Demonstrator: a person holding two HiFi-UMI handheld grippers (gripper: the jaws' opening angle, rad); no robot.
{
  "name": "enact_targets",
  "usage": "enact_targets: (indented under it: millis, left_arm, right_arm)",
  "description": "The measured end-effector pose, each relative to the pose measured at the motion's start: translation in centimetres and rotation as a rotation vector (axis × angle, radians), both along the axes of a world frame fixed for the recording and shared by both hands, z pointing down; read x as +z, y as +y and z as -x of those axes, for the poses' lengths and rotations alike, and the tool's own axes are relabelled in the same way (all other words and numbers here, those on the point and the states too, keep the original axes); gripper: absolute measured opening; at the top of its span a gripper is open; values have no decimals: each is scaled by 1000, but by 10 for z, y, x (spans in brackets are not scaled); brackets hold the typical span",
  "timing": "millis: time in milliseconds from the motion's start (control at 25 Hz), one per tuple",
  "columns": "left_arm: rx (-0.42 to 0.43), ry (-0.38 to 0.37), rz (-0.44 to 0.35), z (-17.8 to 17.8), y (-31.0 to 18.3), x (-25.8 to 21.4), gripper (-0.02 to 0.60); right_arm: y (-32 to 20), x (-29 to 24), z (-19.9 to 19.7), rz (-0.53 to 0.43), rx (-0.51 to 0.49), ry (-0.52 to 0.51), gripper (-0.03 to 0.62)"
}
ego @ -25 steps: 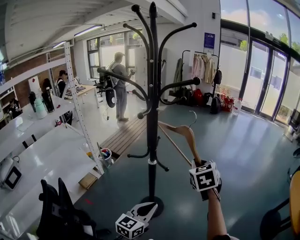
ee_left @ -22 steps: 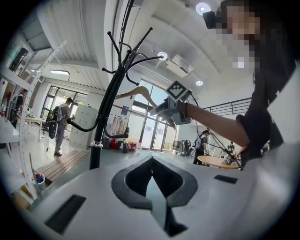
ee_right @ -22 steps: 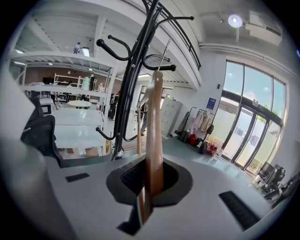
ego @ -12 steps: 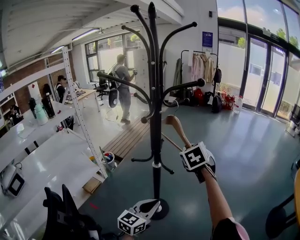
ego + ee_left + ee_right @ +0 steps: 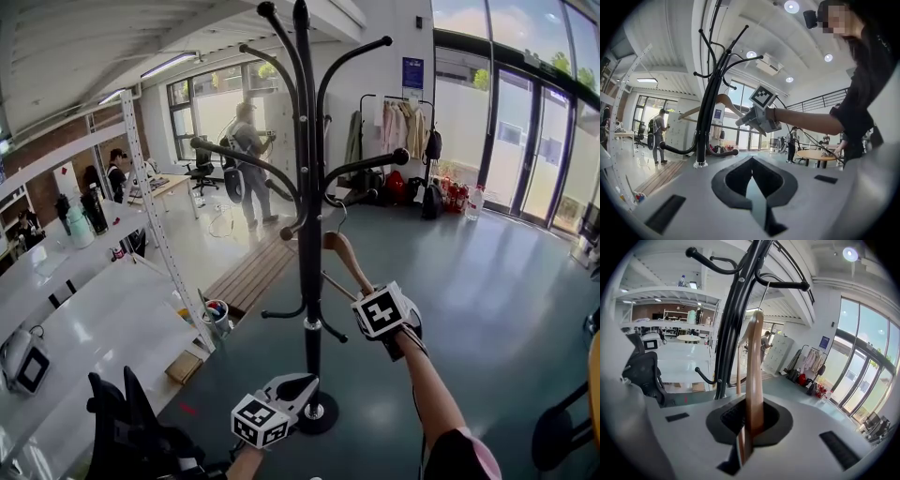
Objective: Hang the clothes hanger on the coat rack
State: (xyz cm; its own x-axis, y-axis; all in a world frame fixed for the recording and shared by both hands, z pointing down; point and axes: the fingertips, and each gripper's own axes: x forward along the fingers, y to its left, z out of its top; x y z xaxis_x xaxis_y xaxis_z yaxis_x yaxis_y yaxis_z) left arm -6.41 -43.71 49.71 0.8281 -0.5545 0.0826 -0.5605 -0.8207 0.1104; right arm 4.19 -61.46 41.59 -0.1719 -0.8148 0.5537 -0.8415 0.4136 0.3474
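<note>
Head view: 1 wooden clothes hanger (image 5: 345, 255) held up just right of the pole of 1 black coat rack (image 5: 304, 169), wire hook near a lower peg, prob. not hung yet; right hand-held gripper (image 5: 373, 295) on the hanger's lower arm, left hand-held gripper (image 5: 300, 384) low near the rack's base. Left gripper view: jaws closed tip to tip, nothing btwn. Right gripper view: jaws pinched on the wooden arm. Prob. light, stiff, smooth wood; best gripped firmly mid-arm vs. swivel; thin hook likely bendable.

Coat rack (image 5: 306, 187): glossy black. Clothes hanger (image 5: 349, 262): tan wood. My right gripper (image 5: 750, 425): pale grey, black-and-white square markers; floor (image 5: 506, 309) dull teal.
</note>
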Motion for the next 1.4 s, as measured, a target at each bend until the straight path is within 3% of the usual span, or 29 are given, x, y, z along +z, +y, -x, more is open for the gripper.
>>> enact_targets:
  millis: [120,280,440,640,880,1120,1400]
  left_arm:
    - [12,-2,0,-6,0,0,2]
    - [19,-3,0,-11,3,1,2]
    - [25,0,-1,-17,10,-1,2]
    - [-1,2,-17,-20,18,-3,3]
    - [22,19,-24,-43,52,-11,17]
    - [3,5,-34,-56,98,-3,17]
    - [-33,21,16,-73,184,17,17]
  right_arm:
    - [4,0,4,-24,-26,0,14]
    - [3,-14,-1,-124,-12,21,46]
    - [11,-32,-11,-186,15,-56,118]
    - [33,-52,-24,-255,-4,-102,121]
    - [101,-80,-49,-370,-51,-216,121]
    - [191,-44,-81,-314,-53,-274,121]
    - [311,34,-111,-203,-17,-318,121]
